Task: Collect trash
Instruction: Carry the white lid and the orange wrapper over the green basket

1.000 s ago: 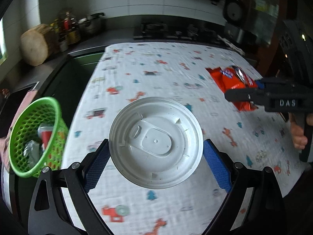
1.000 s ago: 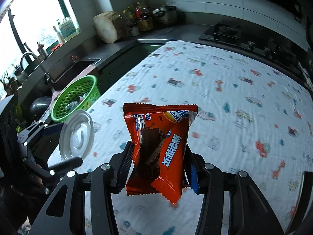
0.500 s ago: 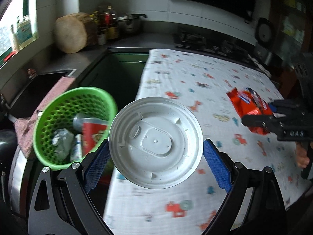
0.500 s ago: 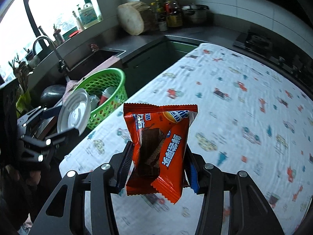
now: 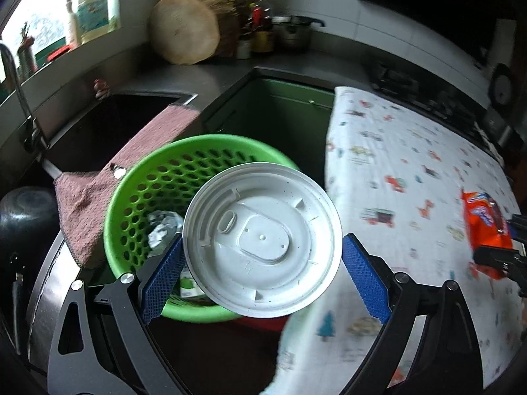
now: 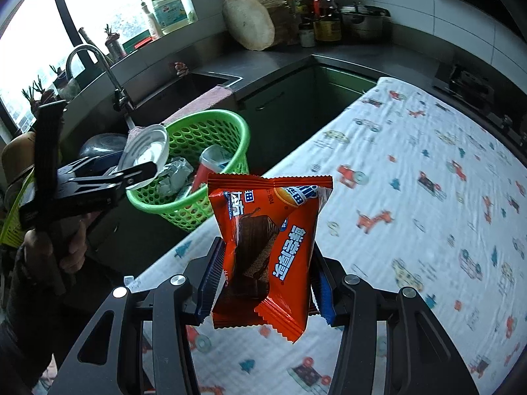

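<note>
My left gripper (image 5: 262, 275) grips the round white plastic lid (image 5: 262, 249) over the green mesh basket (image 5: 141, 194), ready to drop. My right gripper (image 6: 267, 284) pinches the orange snack wrapper (image 6: 268, 250), next in line.

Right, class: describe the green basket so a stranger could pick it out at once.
Start at the table with the cartoon-print cloth and look off its edge toward the sink. There sits the green basket, round, with walls full of holes and trash inside. It is the only bright green thing among grey steel and a pink towel.
</note>
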Available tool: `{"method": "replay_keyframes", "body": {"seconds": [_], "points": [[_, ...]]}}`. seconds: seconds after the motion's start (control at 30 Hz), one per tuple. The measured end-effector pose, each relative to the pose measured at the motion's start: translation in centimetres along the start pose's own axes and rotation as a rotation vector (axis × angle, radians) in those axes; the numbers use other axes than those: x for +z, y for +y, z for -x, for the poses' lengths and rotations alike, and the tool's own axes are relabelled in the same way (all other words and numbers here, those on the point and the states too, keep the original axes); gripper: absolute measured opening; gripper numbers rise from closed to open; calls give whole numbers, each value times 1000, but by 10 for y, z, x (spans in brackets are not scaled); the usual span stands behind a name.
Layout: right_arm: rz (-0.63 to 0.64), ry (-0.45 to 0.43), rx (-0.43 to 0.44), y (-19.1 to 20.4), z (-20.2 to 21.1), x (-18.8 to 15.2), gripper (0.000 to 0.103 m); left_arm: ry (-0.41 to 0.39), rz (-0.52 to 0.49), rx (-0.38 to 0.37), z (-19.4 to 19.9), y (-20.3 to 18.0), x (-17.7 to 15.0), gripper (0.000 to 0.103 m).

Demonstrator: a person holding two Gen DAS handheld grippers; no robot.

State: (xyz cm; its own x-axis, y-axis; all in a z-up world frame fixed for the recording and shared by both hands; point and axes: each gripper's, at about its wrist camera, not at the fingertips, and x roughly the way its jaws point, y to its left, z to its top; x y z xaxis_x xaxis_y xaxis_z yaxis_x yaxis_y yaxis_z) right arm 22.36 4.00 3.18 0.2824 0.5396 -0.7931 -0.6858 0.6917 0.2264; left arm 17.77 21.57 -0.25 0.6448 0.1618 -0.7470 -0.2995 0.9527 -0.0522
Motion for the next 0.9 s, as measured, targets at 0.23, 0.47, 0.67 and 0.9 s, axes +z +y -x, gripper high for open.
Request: {"method": "replay_keyframes", "body": {"seconds": [0.23,0.47,0.67,0.9], "points": [[25,18,21,19,-21,17,48,29,61,32,-25,33,0,92],[42,27,49,37,-39,32,48,74,111,57,-48,58,-5,93],[59,43,71,49,-55,40,48,94,134,64,-57,72,-8,94],[56,55,92,58,-72,51,48,102,168,57,-60,85,-11,94]]}}
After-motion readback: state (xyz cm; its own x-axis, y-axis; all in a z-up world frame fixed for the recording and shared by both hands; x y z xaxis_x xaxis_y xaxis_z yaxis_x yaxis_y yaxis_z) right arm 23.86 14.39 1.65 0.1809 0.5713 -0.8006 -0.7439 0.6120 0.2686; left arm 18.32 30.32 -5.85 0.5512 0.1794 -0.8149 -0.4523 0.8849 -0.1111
